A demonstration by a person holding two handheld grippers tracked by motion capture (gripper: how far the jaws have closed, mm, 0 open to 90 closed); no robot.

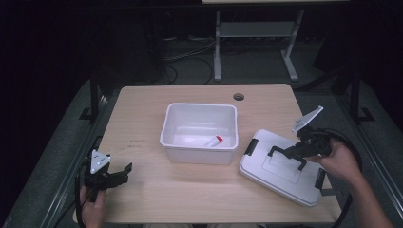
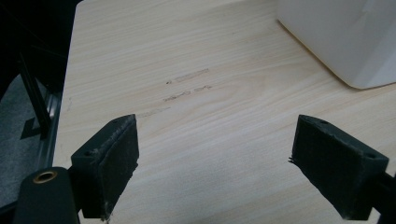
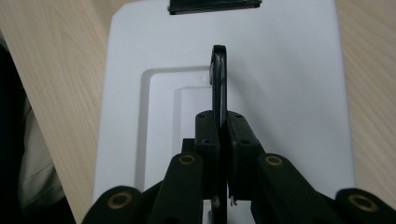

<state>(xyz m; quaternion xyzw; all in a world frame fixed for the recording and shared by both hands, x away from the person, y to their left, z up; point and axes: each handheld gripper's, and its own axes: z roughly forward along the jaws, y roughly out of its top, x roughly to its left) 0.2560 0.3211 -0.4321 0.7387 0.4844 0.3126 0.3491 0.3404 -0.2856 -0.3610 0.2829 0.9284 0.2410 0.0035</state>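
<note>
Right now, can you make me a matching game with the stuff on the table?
Things:
1. white bin
2. lid
3. left gripper
4. right gripper

States:
A. shut on the lid's black handle
B. open above bare table
C. holds a small white tube with a red cap
D. lies flat beside the bin

Pairs: 1-C, 2-D, 3-B, 4-A

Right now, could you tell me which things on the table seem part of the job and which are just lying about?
In play:
- white lid, its black handle clamped in the right gripper
- open white bin
- small red-capped tube inside the bin

Idle:
- left gripper, open over bare tabletop
</note>
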